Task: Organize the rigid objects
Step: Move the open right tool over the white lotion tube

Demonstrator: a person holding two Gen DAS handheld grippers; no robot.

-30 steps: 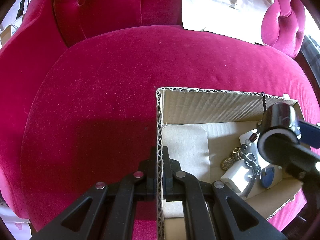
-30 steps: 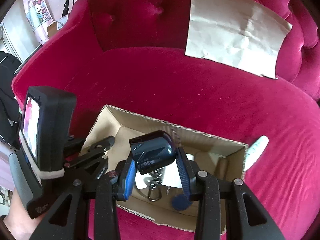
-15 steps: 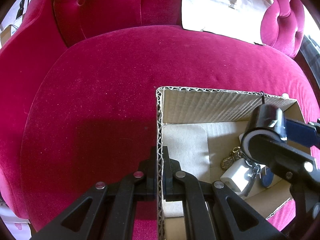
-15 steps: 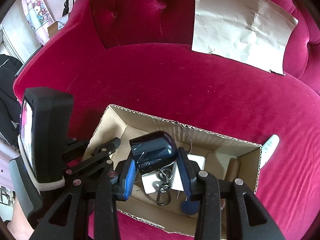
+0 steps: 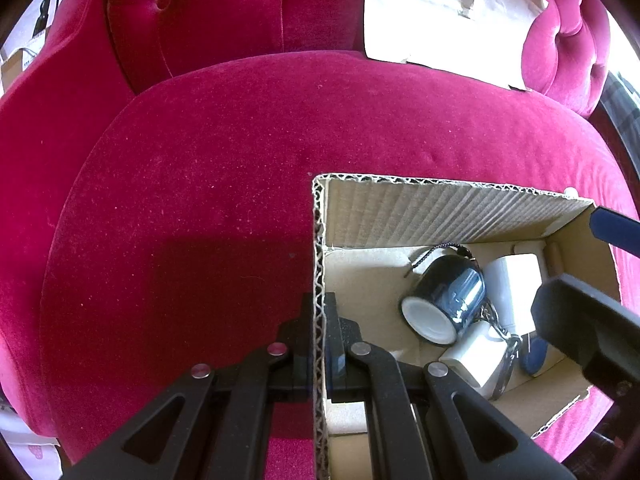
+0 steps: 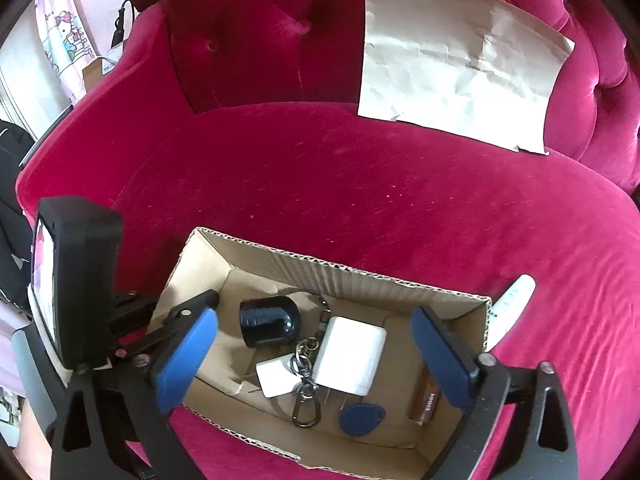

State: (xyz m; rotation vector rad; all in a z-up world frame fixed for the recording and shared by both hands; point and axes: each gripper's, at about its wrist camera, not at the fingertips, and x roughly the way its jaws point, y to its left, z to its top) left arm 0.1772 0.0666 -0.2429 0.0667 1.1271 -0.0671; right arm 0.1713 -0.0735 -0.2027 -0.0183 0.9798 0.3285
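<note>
An open cardboard box (image 6: 360, 272) sits on the red velvet sofa seat. My left gripper (image 5: 319, 344) is shut on the box's left wall (image 5: 318, 264), pinching the corrugated edge. My right gripper (image 6: 314, 356) hovers over the box with its blue-padded jaws opening wide and nothing between them. Below it a dark blue cylinder (image 6: 268, 322) lies on its side on the box floor, its white end (image 5: 430, 318) showing in the left wrist view. Beside it lie a white charger block (image 6: 352, 356), a white tag (image 6: 274, 376), a keyring with a carabiner (image 6: 306, 404) and a blue fob (image 6: 362, 420).
A white tube (image 6: 512, 304) lies on the seat just outside the box's right wall. A creased sheet of paper (image 6: 460, 80) leans against the tufted backrest. A brown object (image 6: 426, 400) lies along the box's right side.
The right jaws spread apart and let go of the dark blue cylinder, which dropped onto the box floor. The left gripper kept its hold on the box wall.
</note>
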